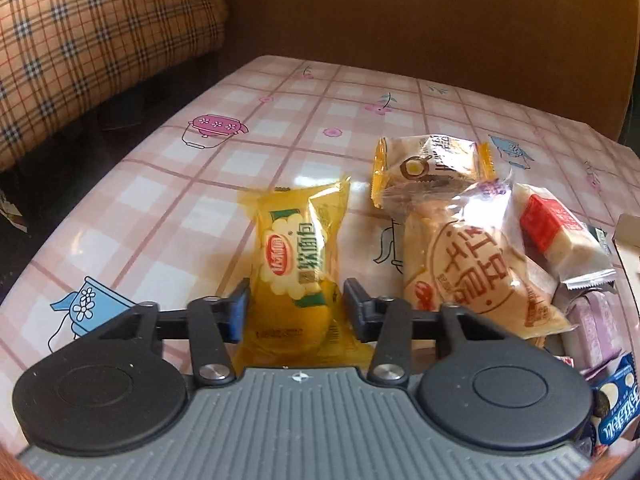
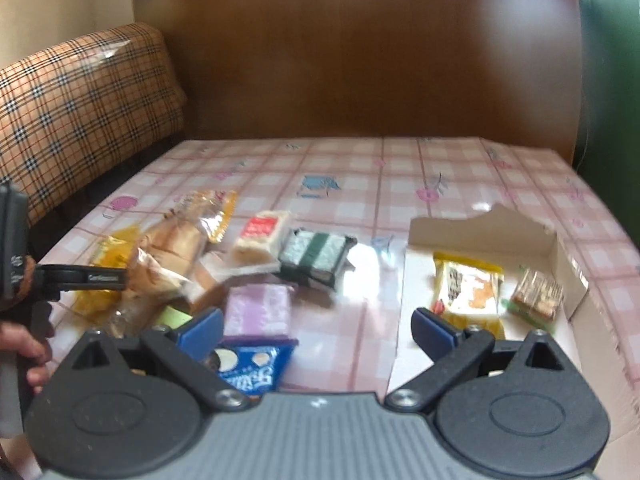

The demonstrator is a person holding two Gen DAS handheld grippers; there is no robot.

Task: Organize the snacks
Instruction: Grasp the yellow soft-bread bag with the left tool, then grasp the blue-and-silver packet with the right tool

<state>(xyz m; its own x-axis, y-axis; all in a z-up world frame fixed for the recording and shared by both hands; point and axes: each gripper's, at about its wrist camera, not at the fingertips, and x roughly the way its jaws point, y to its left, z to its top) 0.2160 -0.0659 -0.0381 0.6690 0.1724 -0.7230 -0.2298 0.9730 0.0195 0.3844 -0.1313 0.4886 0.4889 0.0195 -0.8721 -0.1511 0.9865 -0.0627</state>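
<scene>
Blue snack packet [image 2: 250, 368] half behind fingers [image 2: 200, 334]

The left camera sits low and very close to the table [image 1: 224, 128]. It looks forward between its own two fingers [image 1: 240, 312] at a yellow pack [image 1: 298, 256] right in front of it. A checked sofa [image 1: 80, 40] is at the back left.

The right camera sits higher and farther back. It looks across the same table [image 2: 360, 168] toward a brown board [image 2: 360, 60]. It sees the snack pile [image 2: 208, 264] on its left and a white box [image 2: 480, 232] on its right.

Both views share the pile, the yellow pack [image 2: 108, 256], the sofa [image 2: 80, 100] and the board [image 1: 420, 20]. The right view also shows the left gripper [image 2: 124, 276] from the side.
</scene>
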